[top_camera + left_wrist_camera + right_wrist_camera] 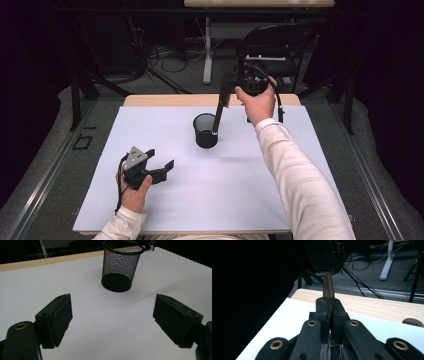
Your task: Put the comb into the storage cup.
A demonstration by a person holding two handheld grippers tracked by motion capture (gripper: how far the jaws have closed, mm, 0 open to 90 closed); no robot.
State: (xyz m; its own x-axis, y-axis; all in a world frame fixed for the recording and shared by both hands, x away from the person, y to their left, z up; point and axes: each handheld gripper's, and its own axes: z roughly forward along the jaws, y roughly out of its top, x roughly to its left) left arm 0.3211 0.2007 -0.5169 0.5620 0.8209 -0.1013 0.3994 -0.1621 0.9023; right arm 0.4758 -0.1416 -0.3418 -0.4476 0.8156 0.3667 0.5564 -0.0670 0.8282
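Observation:
A black mesh cup stands upright on the white sheet, a little past the middle. My right gripper is raised above the table's far edge and shut on a long, thin dark tool. The tool slants down toward the cup. Its silver-tipped lower end is level with the cup's right rim; I cannot tell whether it is inside. My left gripper rests low at the front left, open and pointing at the cup, with nothing between its jaws.
The wooden table edge runs along the far side of the sheet. Beyond it are a black chair, a white table leg and loose cables on the floor. Dark metal stands flank the table.

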